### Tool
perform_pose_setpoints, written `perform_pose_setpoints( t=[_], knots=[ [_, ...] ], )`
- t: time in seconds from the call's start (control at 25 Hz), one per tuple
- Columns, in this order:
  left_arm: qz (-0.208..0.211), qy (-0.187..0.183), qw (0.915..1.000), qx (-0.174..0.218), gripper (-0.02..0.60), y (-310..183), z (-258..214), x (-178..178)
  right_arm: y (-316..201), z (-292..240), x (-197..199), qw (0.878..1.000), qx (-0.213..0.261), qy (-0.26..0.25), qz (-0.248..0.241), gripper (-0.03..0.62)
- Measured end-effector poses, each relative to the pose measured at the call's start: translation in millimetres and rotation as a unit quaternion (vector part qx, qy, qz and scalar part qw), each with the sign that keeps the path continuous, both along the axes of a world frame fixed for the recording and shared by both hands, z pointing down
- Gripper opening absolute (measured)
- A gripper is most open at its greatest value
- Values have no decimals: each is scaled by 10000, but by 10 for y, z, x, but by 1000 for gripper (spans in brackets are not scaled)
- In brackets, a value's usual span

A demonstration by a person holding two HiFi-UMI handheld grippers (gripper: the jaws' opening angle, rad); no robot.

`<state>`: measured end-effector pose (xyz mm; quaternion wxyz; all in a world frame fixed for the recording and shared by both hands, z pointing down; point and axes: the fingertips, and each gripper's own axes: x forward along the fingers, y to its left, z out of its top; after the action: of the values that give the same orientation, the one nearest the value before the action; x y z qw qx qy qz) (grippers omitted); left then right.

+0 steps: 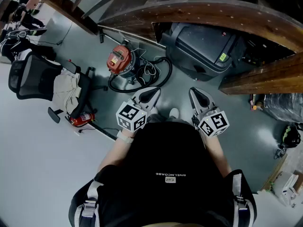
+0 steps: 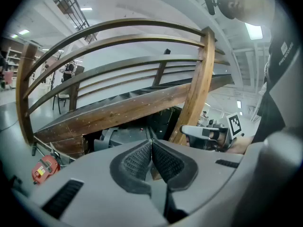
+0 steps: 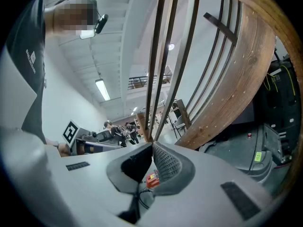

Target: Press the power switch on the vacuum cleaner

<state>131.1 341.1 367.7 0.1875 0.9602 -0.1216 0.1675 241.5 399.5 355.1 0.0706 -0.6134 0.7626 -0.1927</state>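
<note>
The vacuum cleaner (image 1: 119,59) is a red canister standing on the grey floor, with its black hose (image 1: 150,75) coiled beside it. It also shows low at the left in the left gripper view (image 2: 43,168) and as a small red patch below the jaws in the right gripper view (image 3: 151,179). My left gripper (image 1: 154,91) is held in the air near the person's body, short of the hose, jaws shut on nothing. My right gripper (image 1: 193,91) hangs level with it to the right, also shut and empty. Neither touches the vacuum.
A curved wooden bridge-like structure (image 1: 203,11) arches over the far side. A dark grey wheeled case (image 1: 203,46) lies under it. A black office chair (image 1: 33,77) with cloth on it and a red fire extinguisher (image 1: 81,119) stand at the left. The person's shoe (image 1: 174,112) shows between the grippers.
</note>
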Motion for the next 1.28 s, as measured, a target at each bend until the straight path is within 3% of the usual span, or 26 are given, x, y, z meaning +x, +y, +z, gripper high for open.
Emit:
perform_pose_setpoints(
  t=[0.36,0.6,0.76,1.04,1.28],
  knots=[
    [125,91,9999,-44,17,-182,3,1,-201,-19,-67,10000,10,60,35,29],
    [44,187,9997,-142,17,-443,45,-310,-468,-13,-341,9999,-101,63,23,29],
    [-50,233,9994,-248,15,-662,121,-642,-712,-20,-616,9998,-146,-137,-33,29],
    [-118,314,9987,-371,15,-1108,234,-1212,-1191,24,-1183,9993,-336,-67,-124,29],
    [-238,325,9982,-436,15,-1421,293,-1444,-1579,36,-1427,9989,-352,-25,-306,29]
  ],
)
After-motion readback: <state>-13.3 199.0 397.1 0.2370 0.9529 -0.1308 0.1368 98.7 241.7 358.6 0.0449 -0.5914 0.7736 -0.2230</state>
